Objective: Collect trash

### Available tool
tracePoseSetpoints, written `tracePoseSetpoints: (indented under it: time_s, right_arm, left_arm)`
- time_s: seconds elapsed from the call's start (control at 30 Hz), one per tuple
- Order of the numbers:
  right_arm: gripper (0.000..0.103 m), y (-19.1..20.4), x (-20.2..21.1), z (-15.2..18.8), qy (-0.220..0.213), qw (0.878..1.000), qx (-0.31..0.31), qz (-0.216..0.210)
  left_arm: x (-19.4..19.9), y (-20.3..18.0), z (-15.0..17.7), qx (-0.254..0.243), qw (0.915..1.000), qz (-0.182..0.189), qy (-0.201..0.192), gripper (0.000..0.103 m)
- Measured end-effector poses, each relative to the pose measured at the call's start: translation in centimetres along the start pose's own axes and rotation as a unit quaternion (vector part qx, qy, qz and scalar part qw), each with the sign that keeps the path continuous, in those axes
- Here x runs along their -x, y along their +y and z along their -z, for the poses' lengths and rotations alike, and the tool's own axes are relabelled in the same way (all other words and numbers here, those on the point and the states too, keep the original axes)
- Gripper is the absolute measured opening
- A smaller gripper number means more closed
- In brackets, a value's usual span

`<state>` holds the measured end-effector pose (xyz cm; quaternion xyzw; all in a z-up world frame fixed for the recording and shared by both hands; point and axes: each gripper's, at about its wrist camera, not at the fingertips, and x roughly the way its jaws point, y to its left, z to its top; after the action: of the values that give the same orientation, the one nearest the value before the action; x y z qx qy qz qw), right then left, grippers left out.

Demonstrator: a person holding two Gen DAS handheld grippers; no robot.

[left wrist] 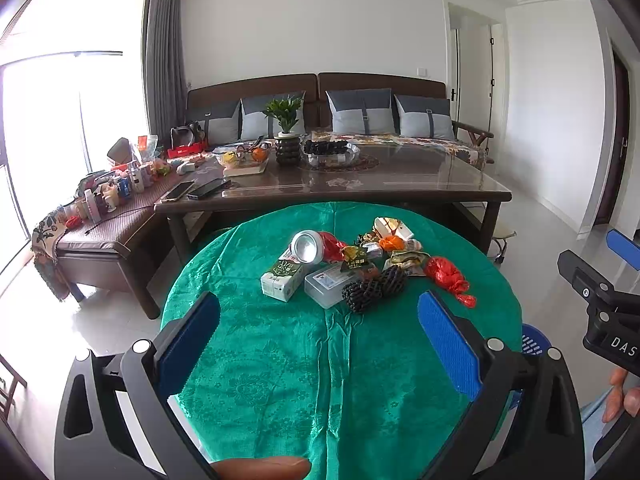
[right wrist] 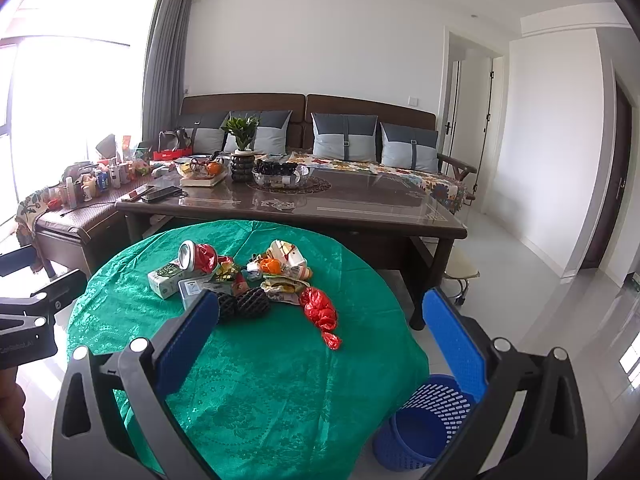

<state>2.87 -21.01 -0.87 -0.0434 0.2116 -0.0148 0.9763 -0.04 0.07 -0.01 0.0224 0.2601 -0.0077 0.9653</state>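
Left wrist view: the trash pile lies on the far half of my round table, on its green embossed cloth. I judge every piece light. The milk carton, at the pile's left edge, is stiff waxed card with flat faces; I would pinch it across its narrow sides. The metal can lies on its side just beyond the carton, open end toward me; it is smooth, likely to roll and easily dented, so I would grip across its body, not its rim. The clear plastic box looks rigid and slippery. The black foam net beside it is soft and springy, and should yield to any pinch. The red plastic wrap, at the pile's right edge and nearest open cloth, is crinkled film; I would take its bunched middle. Behind these lie mixed foil wrappers, too tangled to sort.

My left gripper hangs short of the pile, pads spread wide and empty. Right wrist view: my right gripper is likewise spread and empty. The blue perforated basket stands on the floor, near right of the table. A dark wooden coffee table stands beyond.
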Motion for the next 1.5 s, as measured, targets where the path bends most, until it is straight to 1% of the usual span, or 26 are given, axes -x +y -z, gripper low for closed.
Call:
tracePoseSetpoints:
  time_s: [1.5]
  right_arm:
    - [0.098, -0.49, 0.17, -0.01, 0.001, 1.000, 0.000, 0.001]
  left_arm:
    - [-0.06, -0.03, -0.03, -0.001, 1.0000, 0.000, 0.002, 0.098]
